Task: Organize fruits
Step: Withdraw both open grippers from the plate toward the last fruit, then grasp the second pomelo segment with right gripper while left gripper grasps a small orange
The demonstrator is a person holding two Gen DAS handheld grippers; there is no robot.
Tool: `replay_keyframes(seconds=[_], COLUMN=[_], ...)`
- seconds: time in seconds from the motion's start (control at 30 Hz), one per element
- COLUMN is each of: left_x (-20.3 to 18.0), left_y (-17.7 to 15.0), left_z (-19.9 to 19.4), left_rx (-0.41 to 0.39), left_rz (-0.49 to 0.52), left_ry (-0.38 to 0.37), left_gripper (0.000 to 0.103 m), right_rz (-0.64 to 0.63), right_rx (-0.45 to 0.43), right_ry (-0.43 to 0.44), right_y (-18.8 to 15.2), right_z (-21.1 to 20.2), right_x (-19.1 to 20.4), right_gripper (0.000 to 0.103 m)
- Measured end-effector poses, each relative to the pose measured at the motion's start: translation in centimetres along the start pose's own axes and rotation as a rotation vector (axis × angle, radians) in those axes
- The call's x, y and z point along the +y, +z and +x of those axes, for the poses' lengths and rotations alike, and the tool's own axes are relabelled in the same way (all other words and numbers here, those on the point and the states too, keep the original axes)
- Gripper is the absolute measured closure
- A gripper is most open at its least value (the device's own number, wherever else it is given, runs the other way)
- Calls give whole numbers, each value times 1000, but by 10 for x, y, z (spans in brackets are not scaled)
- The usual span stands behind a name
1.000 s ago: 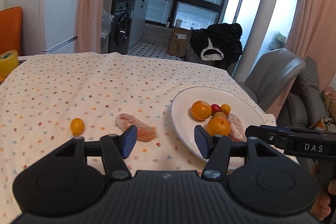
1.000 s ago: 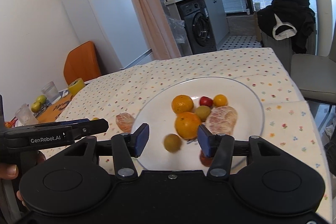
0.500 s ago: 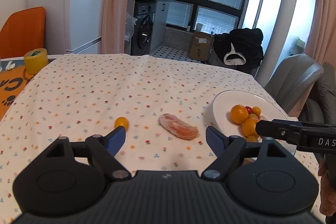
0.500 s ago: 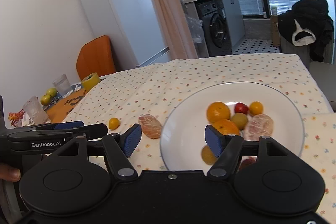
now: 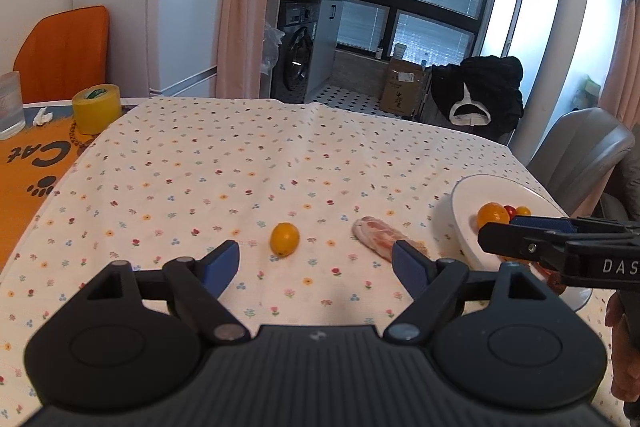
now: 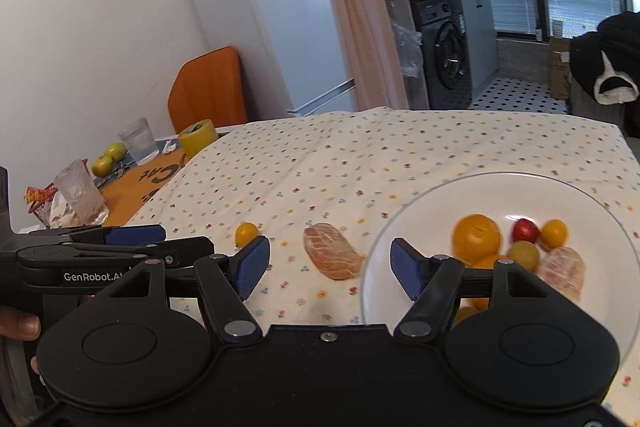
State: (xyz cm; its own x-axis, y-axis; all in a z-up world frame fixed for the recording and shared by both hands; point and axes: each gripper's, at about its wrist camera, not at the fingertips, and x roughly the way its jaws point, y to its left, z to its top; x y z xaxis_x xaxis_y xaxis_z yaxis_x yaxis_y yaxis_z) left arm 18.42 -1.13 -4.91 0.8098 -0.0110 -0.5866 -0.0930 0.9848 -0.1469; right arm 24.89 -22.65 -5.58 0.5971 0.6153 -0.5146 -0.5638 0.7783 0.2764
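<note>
My left gripper (image 5: 316,263) stands with its jaws wide apart and nothing between them, held above the flowered tablecloth (image 5: 248,163). Just beyond its blue pads (image 5: 222,263) lies a small yellow-orange fruit (image 5: 284,238), resting on the cloth. To the right of that fruit, close to the right pad, lies a peeled citrus piece (image 5: 378,233), also on the cloth and apart from the plate.

My right gripper (image 6: 330,267) is likewise spread open and empty. In its view the peeled citrus piece (image 6: 332,256) sits between the two pads, farther out, and the small yellow-orange fruit (image 6: 246,233) lies left of it.

The white plate (image 6: 440,199) stands at the right of the table. I count on it a large orange (image 6: 476,239), a red cherry tomato (image 6: 525,230), a small yellow tomato (image 6: 553,233), a greenish-yellow fruit (image 6: 523,254) and a second peeled segment (image 6: 562,271). More orange fruit sits partly hidden behind the right gripper's arm; I cannot tell how many pieces.

At the far left of the table I note a roll of yellow tape (image 5: 97,108), two glasses (image 6: 138,141) and green apples (image 6: 109,158).
</note>
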Motion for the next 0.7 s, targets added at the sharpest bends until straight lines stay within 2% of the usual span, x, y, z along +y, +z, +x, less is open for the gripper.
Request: replay_keyframes(seconds=[0.43, 0.7], left_x=[28, 35], left_y=[0, 1], left_z=[18, 32], left_rx=[18, 28], left_rz=[-47, -66], left_ry=[18, 17], left_gripper=[24, 35], right_rz=[-78, -101], right_rx=[74, 140], right_ry=[25, 21], right_y=[12, 14], right_z=[44, 74], right_x=[18, 19], right_gripper=[37, 41])
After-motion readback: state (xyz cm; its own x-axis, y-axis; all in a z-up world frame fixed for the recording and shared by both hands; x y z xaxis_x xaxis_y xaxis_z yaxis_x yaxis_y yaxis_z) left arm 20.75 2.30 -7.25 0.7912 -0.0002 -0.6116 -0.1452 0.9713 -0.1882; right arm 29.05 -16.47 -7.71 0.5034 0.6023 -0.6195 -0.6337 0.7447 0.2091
